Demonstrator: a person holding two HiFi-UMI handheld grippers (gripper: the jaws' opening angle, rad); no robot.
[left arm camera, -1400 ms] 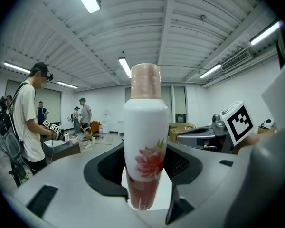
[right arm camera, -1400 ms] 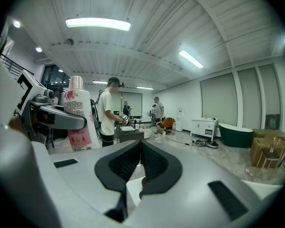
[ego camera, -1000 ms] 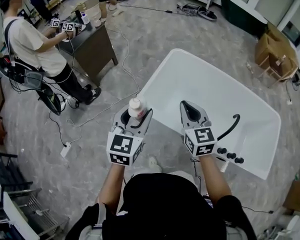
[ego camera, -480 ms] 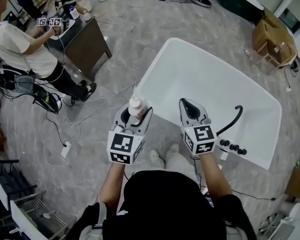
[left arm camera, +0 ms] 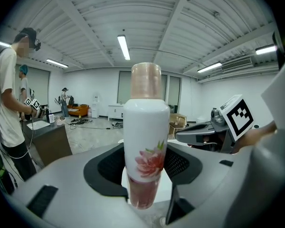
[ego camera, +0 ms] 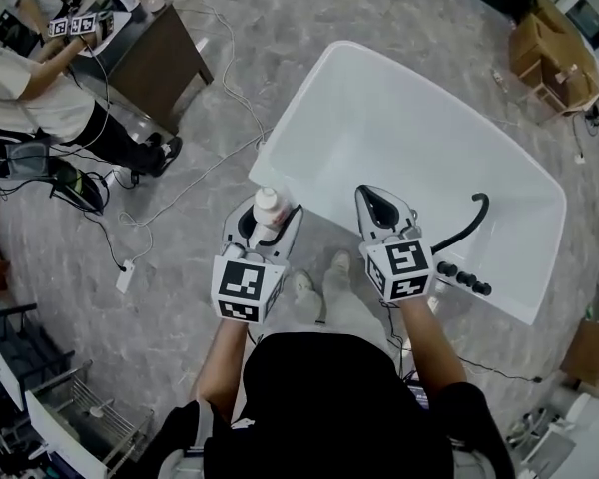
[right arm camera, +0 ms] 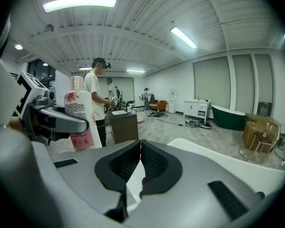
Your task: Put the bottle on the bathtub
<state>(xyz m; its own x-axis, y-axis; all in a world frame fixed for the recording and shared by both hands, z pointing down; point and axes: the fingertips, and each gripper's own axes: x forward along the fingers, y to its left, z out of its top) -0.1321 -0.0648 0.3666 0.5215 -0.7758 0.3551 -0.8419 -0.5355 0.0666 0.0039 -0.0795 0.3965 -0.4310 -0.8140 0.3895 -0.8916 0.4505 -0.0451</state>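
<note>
A white bottle [left arm camera: 146,136] with a pink flower print and a pinkish cap stands upright between the jaws of my left gripper [ego camera: 269,220], which is shut on it. The bottle [ego camera: 267,208] hangs just outside the near left corner of the white bathtub [ego camera: 309,118]. My right gripper [ego camera: 382,208] is shut with nothing in it, over the tub's near rim. In the right gripper view the bottle [right arm camera: 80,120] shows at the left, beside the shut right gripper [right arm camera: 139,159].
A black faucet [ego camera: 466,230] and black knobs [ego camera: 461,279] sit on the tub's near right rim. A person [ego camera: 40,88] stands at a dark table [ego camera: 155,58] at the far left. Cables [ego camera: 190,193] cross the floor. Cardboard boxes [ego camera: 557,68] lie at the far right.
The view has moved forward, so the bathtub sits closer under both grippers. The left gripper still holds the bottle upright; the right stays shut.
</note>
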